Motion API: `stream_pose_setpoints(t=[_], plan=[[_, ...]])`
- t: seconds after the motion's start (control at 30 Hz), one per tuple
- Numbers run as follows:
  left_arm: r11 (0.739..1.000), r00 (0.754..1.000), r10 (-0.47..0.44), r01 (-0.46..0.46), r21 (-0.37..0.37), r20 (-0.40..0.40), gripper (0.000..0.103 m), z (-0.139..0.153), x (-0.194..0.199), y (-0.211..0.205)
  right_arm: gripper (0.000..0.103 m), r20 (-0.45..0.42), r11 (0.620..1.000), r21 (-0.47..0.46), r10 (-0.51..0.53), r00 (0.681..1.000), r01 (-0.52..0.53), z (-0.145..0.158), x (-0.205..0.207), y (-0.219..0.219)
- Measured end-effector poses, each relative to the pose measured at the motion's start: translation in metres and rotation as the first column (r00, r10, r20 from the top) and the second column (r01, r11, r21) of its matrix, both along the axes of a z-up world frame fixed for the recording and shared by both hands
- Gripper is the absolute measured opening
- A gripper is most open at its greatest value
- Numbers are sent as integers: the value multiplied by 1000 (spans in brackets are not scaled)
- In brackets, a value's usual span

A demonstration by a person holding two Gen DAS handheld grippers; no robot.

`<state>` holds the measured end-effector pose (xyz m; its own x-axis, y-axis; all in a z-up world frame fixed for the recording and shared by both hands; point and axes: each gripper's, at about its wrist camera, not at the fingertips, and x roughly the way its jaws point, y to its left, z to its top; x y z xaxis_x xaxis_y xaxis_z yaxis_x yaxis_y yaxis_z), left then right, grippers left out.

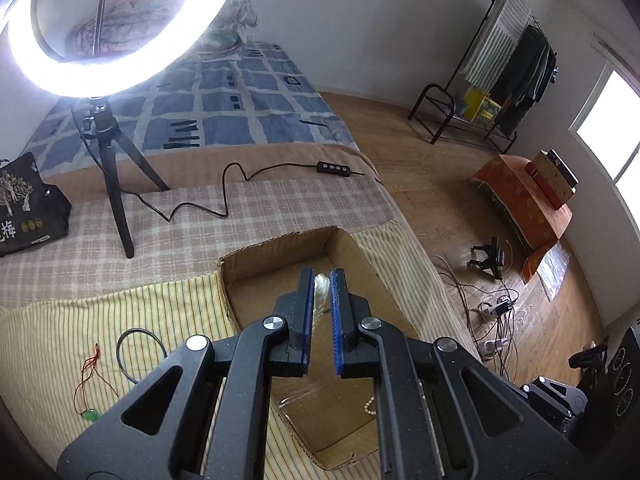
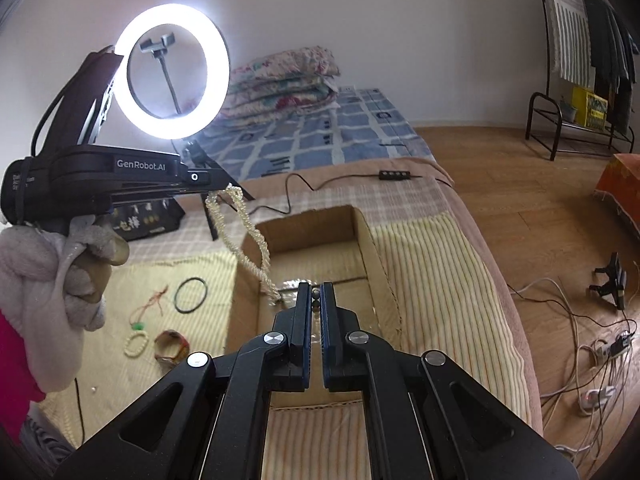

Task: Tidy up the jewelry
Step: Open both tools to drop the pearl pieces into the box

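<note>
Both wrist views over cardboard box [image 1: 340, 248]

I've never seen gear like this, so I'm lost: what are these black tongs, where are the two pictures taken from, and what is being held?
Each picture comes from a camera on a hand-held gripper, looking along its two fingers. The left gripper pinches a pearl necklace, which dangles into the cardboard box on the bed. The gloved hand holds that tool. The right gripper grips a dark bead string over the box. Beside the box lie a black ring, a red cord and two bracelets.
</note>
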<state>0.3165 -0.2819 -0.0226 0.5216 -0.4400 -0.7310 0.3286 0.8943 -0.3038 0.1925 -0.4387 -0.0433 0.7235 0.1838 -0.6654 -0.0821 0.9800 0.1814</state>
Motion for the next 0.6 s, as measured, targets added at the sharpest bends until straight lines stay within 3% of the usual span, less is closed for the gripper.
stream_pose_setpoints(t=[0.07,0.2,0.6], plan=[[1000,1000,-6,6,4,-9,6,-3,1,-1,5,-11,1000,-16,-5,1000,5,-4,2,0],[1000,1000,-8,9,22,-8,6,-6,-1,-1,40,-21,999,-41,-17,1000,16,-8,3,0],[999,999,30,-32,32,35,6,13,-23,33,40,-1,998,-57,-24,1000,24,2,-6,6]])
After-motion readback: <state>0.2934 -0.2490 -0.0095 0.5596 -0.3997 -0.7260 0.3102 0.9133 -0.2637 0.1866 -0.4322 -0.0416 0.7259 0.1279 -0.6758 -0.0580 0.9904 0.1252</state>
